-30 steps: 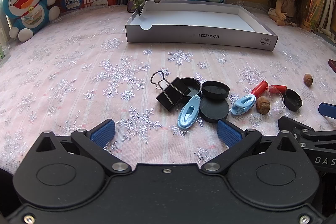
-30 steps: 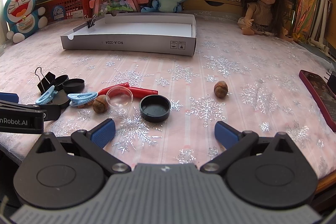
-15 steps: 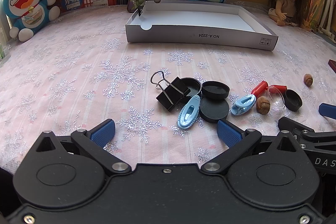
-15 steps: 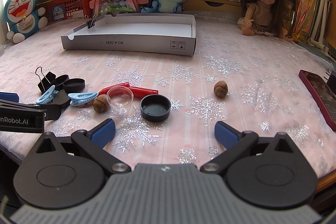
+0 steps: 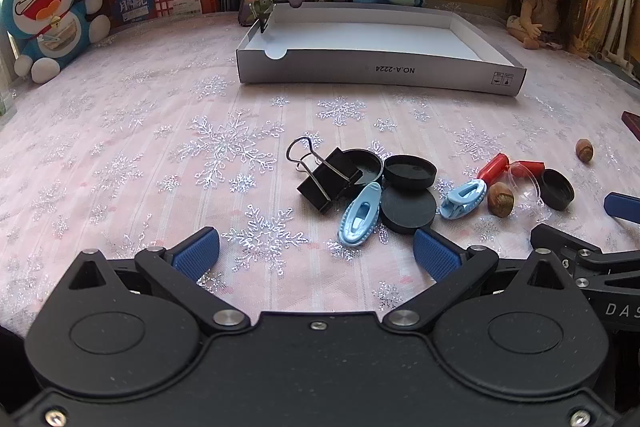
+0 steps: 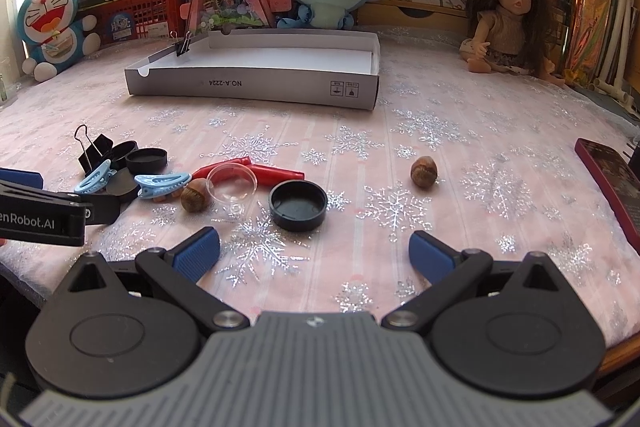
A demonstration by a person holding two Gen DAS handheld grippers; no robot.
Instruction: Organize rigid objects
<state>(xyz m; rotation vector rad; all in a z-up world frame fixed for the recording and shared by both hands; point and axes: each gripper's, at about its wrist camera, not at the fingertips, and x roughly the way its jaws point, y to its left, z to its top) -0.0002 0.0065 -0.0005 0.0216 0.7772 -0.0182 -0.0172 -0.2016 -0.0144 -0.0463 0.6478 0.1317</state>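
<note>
Black binder clip just ahead of left gripper, jaws spread, seemingly untouched

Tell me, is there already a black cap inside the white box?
No, the white box holds no cap; the black caps lie on the tablecloth.

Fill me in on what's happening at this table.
A tidy-up that has not started. The left hand-held gripper and right hand-held gripper both hang open over the tablecloth, holding nothing. The binder clip, black caps, blue clips and nuts lie loose, and the white tray holds none of them.
</note>
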